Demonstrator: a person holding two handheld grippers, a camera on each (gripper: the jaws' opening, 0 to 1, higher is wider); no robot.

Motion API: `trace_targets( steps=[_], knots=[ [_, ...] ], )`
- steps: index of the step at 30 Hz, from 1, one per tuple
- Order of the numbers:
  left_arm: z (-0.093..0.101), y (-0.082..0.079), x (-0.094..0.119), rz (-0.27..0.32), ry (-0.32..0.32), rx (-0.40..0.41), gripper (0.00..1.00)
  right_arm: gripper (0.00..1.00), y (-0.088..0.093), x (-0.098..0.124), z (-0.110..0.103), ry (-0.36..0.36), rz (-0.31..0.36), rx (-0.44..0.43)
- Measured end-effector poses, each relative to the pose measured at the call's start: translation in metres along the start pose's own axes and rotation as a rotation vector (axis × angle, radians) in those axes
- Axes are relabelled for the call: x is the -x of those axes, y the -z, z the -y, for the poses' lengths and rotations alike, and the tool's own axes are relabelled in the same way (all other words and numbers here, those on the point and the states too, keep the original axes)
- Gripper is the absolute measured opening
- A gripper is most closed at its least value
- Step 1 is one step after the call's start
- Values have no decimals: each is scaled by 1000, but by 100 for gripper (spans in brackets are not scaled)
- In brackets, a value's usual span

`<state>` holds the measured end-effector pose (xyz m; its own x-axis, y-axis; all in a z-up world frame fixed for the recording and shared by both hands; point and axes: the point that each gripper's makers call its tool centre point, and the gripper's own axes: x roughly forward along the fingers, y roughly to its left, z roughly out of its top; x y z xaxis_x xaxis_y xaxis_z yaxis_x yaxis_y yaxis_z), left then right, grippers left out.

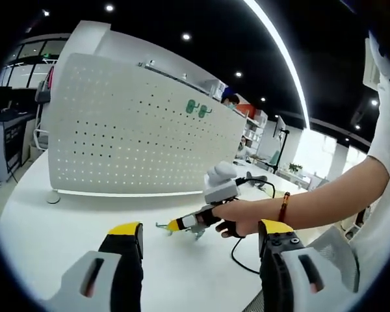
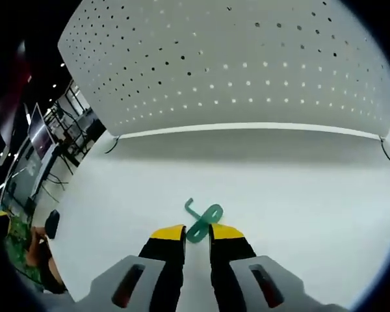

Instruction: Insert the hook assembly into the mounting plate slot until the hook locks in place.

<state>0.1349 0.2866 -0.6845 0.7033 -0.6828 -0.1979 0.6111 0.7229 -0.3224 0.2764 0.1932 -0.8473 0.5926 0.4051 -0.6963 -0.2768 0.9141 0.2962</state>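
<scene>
My left gripper [image 1: 201, 242] rises from the bottom of the left gripper view with its two yellow-tipped jaws spread wide apart, holding nothing and touching nothing, above a white table [image 1: 71, 214]. Past it, my hand [image 1: 237, 218] brings the right gripper [image 1: 175, 225] in from the right, low over the table, with a small green hook [image 1: 162, 227] at its tip. In the right gripper view, the right gripper [image 2: 196, 232] has its jaws drawn close together, a narrow gap between them, pinching the near end of that green hook [image 2: 201, 218]; the hook's bent end points away toward the board and lies at the table surface. Ahead stands a white perforated mounting plate [image 2: 247, 71], upright on the table, well apart from the hook. In the left gripper view, two more green hooks [image 1: 198, 108] already hang on the mounting plate [image 1: 130, 130] near its upper right.
</scene>
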Motion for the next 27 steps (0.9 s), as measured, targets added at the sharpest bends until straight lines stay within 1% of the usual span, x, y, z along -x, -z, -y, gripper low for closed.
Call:
trace_targets(
  steps=[3, 8, 11, 14, 17, 19, 22, 24, 27],
  knots=[
    [1, 0, -1, 1, 3, 0, 74, 12, 0, 1, 2, 5, -4, -4],
    [1, 0, -1, 1, 4, 4, 73, 10, -2, 3, 10, 52, -5, 23],
    [1, 0, -1, -2, 4, 4, 73, 10, -3, 2, 9, 49, -9, 35],
    [0, 0, -1, -1, 4, 3, 72, 12, -3, -1, 12, 61, -18, 43],
    [-1, 0, 0, -1, 4, 5, 72, 13, -1, -5, 9, 44, -27, 43],
    [-2, 0, 0, -3, 0, 2, 72, 11, -1, -6, 11, 57, -31, 50],
    [-4, 0, 1, -1, -5, 6, 72, 10, 0, -8, 12, 54, -41, 41],
    [-5, 0, 1, 0, -6, 8, 72, 7, 0, -7, 14, 61, -42, 46],
    [-4, 0, 0, -4, -5, 5, 72, 7, -1, -7, 14, 55, -34, 63]
  ],
)
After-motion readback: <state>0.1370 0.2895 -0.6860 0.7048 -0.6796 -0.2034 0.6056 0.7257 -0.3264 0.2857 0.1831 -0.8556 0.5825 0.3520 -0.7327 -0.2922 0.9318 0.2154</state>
